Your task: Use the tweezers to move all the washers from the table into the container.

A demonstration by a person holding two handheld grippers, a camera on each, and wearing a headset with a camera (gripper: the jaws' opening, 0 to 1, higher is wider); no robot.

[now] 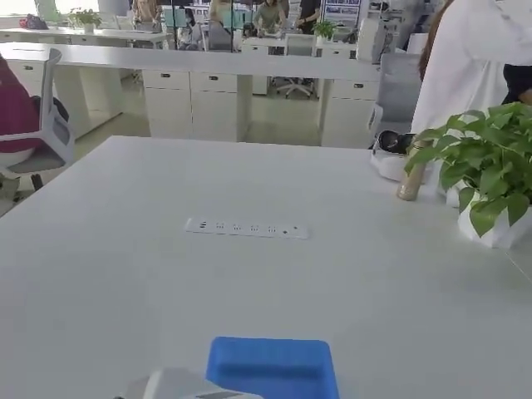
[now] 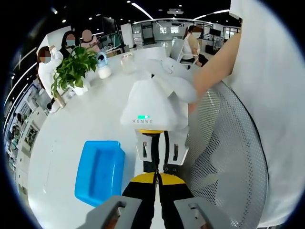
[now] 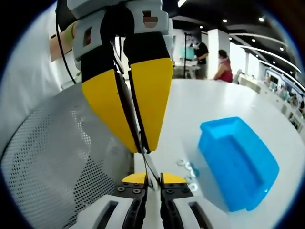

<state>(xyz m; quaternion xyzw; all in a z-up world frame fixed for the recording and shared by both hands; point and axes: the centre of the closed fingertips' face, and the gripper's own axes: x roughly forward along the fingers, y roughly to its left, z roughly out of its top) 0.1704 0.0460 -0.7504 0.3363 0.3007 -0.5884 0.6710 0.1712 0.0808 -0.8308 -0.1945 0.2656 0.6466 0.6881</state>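
Left gripper (image 3: 142, 149) and right gripper (image 3: 155, 179) both pinch the tweezers (image 3: 149, 167), we judge to set our grip; next we reach washers (image 3: 187, 168) beside the container (image 3: 240, 157).

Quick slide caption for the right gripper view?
Left gripper and right gripper both pinch the tweezers; washers lie beside the blue container.

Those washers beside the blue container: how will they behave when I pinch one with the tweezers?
The washers look thin, flat and light, lying flush on the smooth table, so they'll probably slide rather than lift unless caught by an edge. They look metallic, so they may slip from the tweezers.
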